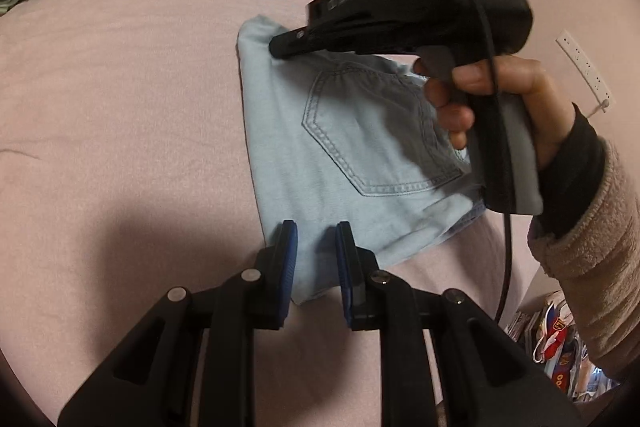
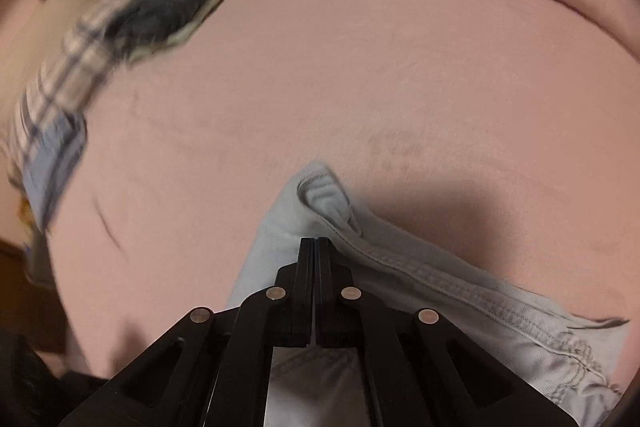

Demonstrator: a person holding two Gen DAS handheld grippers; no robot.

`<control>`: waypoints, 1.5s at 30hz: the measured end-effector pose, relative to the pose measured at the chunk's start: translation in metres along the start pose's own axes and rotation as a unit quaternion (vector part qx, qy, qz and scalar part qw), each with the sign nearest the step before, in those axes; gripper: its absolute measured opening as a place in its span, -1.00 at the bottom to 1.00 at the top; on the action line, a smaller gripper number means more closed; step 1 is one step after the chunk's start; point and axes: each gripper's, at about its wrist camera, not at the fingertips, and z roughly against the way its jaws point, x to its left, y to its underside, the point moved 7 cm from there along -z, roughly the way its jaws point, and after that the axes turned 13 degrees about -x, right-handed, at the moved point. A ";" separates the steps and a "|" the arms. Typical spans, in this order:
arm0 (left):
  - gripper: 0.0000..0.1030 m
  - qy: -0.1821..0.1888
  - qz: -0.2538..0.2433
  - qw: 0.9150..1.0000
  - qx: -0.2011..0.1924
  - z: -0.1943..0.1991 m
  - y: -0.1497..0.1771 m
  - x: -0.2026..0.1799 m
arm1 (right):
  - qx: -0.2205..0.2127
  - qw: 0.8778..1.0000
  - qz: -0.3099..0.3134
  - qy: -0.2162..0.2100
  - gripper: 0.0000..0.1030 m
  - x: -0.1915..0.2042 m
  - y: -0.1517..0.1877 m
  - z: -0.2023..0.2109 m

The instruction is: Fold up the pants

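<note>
Denim, pale blue – the pants (image 1: 352, 147) lie folded small on the pink bedsheet (image 1: 120, 107), right of centre in the left view, long axis running from upper left to lower right. Left gripper (image 1: 316, 263) hovers with fingers spread; right gripper (image 2: 316, 247), fingers pressed together, seems to press the top corner. Best to smooth slowly – no dragging.

Dim warm indoor light, soft dark shadows on the bedsheet (image 1: 120, 107), fisheye-curved edges, right wrist view motion-blurred at left
</note>
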 end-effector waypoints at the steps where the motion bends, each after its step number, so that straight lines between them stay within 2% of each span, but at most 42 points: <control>1: -0.65 -0.001 -0.003 1.000 0.001 0.000 -0.001 0.001 | -0.006 1.000 -0.008 0.000 -1.00 -0.001 0.001 0.004; 3: -0.65 -0.007 -0.009 1.000 0.001 -0.001 -0.001 0.000 | -0.024 1.000 -0.016 -0.006 -1.00 -0.001 0.010 0.026; 6: -0.62 -0.018 -0.012 1.000 0.003 -0.011 -0.006 -0.010 | -0.054 0.998 -0.005 -0.024 -0.62 -0.002 0.024 0.066; 7: -0.62 -0.022 -0.015 1.000 0.004 -0.013 -0.007 -0.013 | -0.064 0.998 0.004 -0.017 -0.46 -0.004 0.029 0.079; 8: -0.62 -0.025 -0.016 1.000 0.005 -0.018 -0.007 -0.017 | -0.075 0.997 0.016 -0.001 -0.39 -0.008 0.037 0.095; 12: -0.60 -0.045 -0.030 0.999 0.006 -0.022 -0.007 -0.027 | -0.103 0.990 0.069 0.067 -0.39 -0.023 0.061 0.137; 16: -0.58 -0.062 -0.043 0.997 0.007 -0.025 -0.010 -0.035 | -0.119 0.983 0.082 0.116 -0.39 -0.048 0.086 0.167; 20: -0.54 -0.075 -0.059 0.995 0.009 -0.030 -0.011 -0.040 | -0.089 0.980 0.081 0.159 -0.39 -0.077 0.119 0.158; 24: -0.47 -0.094 -0.080 0.992 0.005 -0.033 -0.012 -0.040 | -0.111 0.976 0.082 0.168 -0.39 -0.080 0.125 0.157; 26: -0.28 -0.105 -0.081 0.991 0.003 -0.033 -0.014 -0.037 | -0.111 0.978 0.068 0.164 -0.39 -0.081 0.121 0.158; 27: -0.05 -0.119 -0.079 0.990 0.002 -0.033 -0.014 -0.035 | -0.112 0.979 0.065 0.161 -0.39 -0.082 0.120 0.159; 28: 0.06 -0.126 -0.075 0.989 0.002 -0.033 -0.014 -0.031 | -0.112 0.979 0.062 0.157 -0.39 -0.081 0.119 0.159; 31: 0.07 -0.119 -0.051 0.992 0.005 -0.030 -0.014 -0.025 | -0.118 0.983 0.033 0.140 -0.39 -0.081 0.115 0.168; 34: 0.06 -0.128 -0.062 0.990 0.005 -0.032 -0.017 -0.029 | -0.152 0.981 0.008 0.120 -0.39 -0.079 0.106 0.190; 38: 0.05 -0.137 -0.072 0.988 -0.001 -0.024 -0.017 -0.030 | -0.172 0.977 0.017 0.126 -0.38 -0.073 0.099 0.194; 41: 0.06 -0.137 -0.079 0.987 -0.022 -0.012 -0.026 -0.033 | -0.162 0.978 0.014 0.127 -0.38 -0.075 0.104 0.185; 45: 0.13 -0.128 -0.109 0.985 -0.044 -0.015 -0.044 -0.050 | -0.121 0.982 0.009 0.145 -0.37 -0.086 0.122 0.164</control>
